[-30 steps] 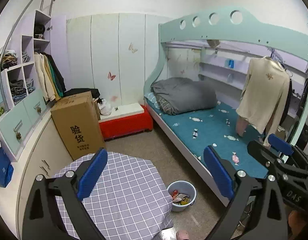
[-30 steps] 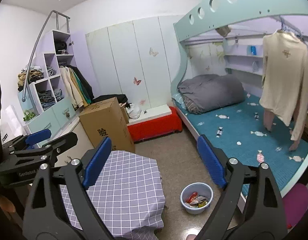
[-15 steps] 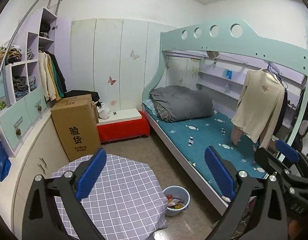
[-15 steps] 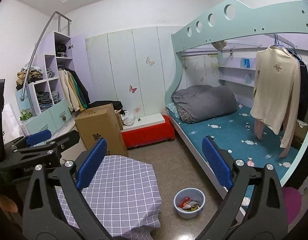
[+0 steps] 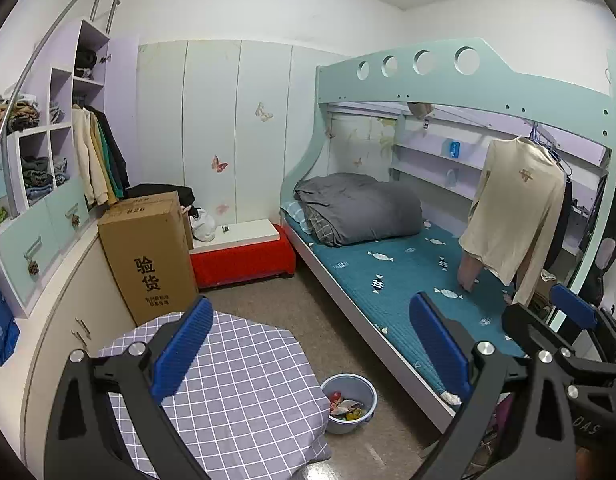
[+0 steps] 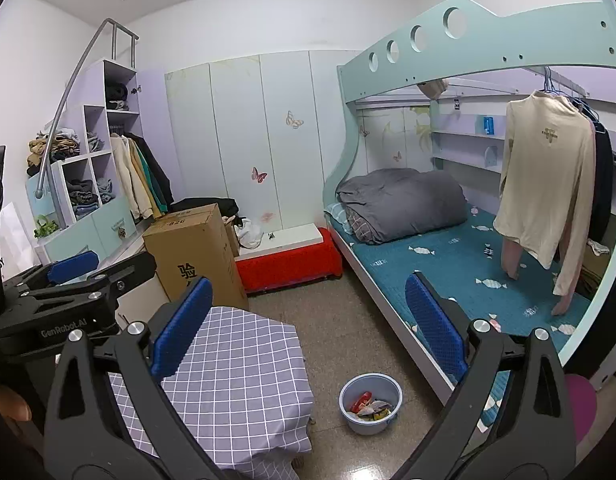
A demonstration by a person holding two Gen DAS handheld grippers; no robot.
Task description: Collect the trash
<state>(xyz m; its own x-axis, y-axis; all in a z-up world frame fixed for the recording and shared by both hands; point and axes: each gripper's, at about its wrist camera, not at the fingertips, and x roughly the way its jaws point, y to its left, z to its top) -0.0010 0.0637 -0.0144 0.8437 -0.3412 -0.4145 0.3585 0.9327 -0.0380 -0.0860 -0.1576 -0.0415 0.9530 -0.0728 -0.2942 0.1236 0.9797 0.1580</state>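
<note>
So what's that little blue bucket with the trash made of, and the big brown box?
The bucket looks like smooth, slightly shiny light blue plastic with a thin moulded rim. The brown box looks like matte cardboard: dull tan faces, folded edges and black printed characters.

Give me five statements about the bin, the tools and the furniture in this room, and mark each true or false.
1. The blue bin on the floor holds wrappers. True.
2. The left tool is shut on a wrapper. False: its jaws stand open and hold nothing.
3. The cardboard box stands beside the red bench. True.
4. The grey quilt lies on the floor. False: it lies on the lower bunk.
5. The right tool is inside the bin. False: it is open, high above the checked table.
</note>
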